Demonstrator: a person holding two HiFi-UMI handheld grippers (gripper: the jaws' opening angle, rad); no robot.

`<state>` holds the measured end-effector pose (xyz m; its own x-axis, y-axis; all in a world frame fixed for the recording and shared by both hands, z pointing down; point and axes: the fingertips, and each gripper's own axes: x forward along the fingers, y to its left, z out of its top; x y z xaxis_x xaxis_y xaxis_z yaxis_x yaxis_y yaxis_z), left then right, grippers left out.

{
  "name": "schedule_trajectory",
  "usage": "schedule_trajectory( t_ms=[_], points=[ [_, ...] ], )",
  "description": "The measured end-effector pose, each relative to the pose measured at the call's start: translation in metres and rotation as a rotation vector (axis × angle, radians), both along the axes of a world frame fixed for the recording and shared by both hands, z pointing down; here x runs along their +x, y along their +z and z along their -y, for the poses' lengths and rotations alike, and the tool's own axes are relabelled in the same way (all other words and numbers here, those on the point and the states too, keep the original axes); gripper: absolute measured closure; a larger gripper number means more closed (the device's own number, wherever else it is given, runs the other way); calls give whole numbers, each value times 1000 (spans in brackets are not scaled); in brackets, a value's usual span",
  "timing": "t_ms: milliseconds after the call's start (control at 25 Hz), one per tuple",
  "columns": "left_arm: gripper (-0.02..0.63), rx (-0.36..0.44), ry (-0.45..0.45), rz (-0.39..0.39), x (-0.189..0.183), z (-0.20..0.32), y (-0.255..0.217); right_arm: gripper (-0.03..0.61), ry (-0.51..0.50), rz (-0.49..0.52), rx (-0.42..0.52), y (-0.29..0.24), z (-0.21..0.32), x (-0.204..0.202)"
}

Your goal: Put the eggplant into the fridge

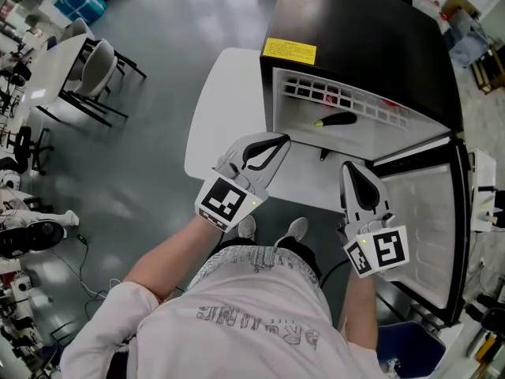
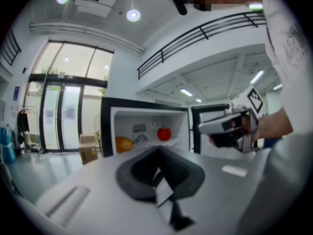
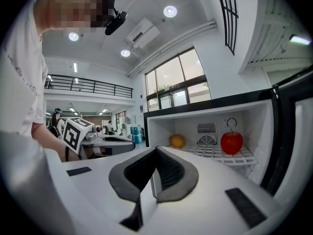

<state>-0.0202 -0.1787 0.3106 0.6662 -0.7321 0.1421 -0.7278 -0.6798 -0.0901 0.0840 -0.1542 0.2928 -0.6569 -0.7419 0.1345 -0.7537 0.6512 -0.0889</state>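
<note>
1. The left gripper [image 1: 282,139] is seen with its jaws brought together on nothing. In the left gripper view the dark pads meet at the tip and nothing is caught between them.
2. The right gripper [image 1: 348,167] is likewise closed and empty, its pads laid against each other in the right gripper view.
3. In the head view the eggplant [image 1: 338,120] appears to lie on the white floor of the open fridge [image 1: 371,30], under the wire shelf [image 1: 355,97]. It is held by neither gripper. In the two gripper views it is hidden behind the gripper bodies, and only an orange [image 3: 177,140] and an apple [image 3: 231,143] are shown on the shelf.
4. Its long axis is laid roughly along the 9-to-3 line of the head view, across the fridge mouth. The yellow-green stem end is turned toward 9 o'clock.
5. From the left gripper's tip the eggplant is placed at about 2 o'clock, stem end nearest. From the right gripper's tip it is placed at about 12 o'clock, thick end nearest. Both tips are near it but apart from it, and neither can be called clearly the nearer.
6. The placing is judged to be done already, since the eggplant appears to rest inside. The door [image 1: 422,212] is swung open at about 4 o'clock of the right gripper. That hand is therefore judged the better placed if the door is to be shut.
</note>
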Motion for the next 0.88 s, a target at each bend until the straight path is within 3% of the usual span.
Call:
schedule_trajectory(
  t_ms=[880],
  points=[
    [607, -28, 24, 5, 17, 3, 8, 578, -1, 8, -19, 9, 7, 3]
  ],
)
